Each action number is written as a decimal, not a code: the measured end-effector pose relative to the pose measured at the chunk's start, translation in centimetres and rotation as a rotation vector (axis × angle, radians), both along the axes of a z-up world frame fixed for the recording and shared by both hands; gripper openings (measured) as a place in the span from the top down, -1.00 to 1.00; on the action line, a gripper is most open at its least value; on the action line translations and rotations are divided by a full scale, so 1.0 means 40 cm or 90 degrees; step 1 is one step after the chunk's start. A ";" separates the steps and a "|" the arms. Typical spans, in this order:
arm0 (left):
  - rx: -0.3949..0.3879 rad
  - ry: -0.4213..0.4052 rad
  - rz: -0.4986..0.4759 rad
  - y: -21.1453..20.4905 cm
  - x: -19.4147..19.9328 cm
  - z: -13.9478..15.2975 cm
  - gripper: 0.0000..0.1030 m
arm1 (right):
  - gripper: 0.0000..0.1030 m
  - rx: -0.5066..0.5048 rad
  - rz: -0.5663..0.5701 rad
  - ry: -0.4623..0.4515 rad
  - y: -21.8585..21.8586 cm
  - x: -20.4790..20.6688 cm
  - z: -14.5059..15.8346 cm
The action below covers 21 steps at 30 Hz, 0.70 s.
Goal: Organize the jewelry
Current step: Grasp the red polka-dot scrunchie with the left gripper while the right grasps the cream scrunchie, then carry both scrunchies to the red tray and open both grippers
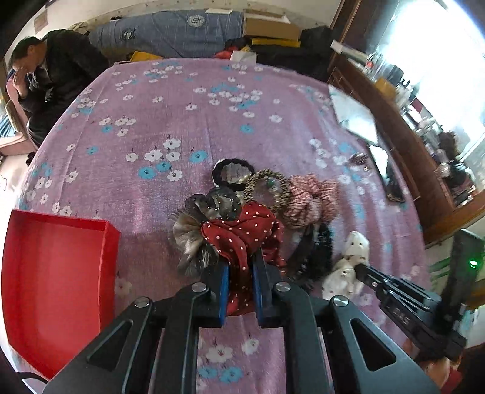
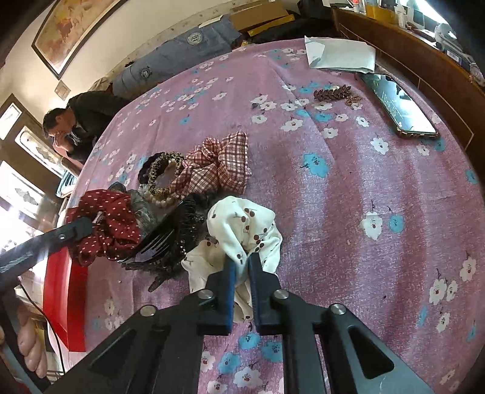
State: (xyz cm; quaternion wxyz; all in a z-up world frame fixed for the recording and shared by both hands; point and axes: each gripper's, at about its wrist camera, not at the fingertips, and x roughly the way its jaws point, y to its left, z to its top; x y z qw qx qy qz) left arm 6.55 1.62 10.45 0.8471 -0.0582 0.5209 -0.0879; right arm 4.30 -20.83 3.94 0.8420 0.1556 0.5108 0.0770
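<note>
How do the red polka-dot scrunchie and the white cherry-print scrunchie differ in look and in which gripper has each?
The red polka-dot scrunchie is dark red with white dots; the white cherry-print scrunchie is cream with red cherries. The red one is pinched by the left gripper, the white one by the right gripper. The red one lies nearer the red box. Both are crumpled fabric on the floral cloth.

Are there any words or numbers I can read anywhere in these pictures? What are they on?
No text reads clearly.
Round white emblems on the blue-grey striped bedding: lettering too small to read.
White marking on the black right gripper body: too blurred to read.
Lit screen of the black phone: nothing legible.
Framed picture on the wall: no readable writing.
</note>
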 end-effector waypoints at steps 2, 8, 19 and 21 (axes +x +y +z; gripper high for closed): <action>-0.015 -0.009 -0.001 0.015 -0.024 0.031 0.76 | 0.89 0.007 -0.005 -0.003 -0.007 -0.013 0.014; -0.011 -0.050 0.019 0.107 -0.101 0.106 0.76 | 0.90 0.019 -0.005 -0.022 -0.008 -0.070 0.073; 0.049 -0.060 0.132 0.408 -0.147 0.102 0.76 | 0.89 0.056 0.108 -0.048 0.222 -0.099 0.152; 0.050 -0.054 0.151 0.469 -0.149 0.090 0.76 | 0.89 0.056 0.134 -0.052 0.279 -0.089 0.158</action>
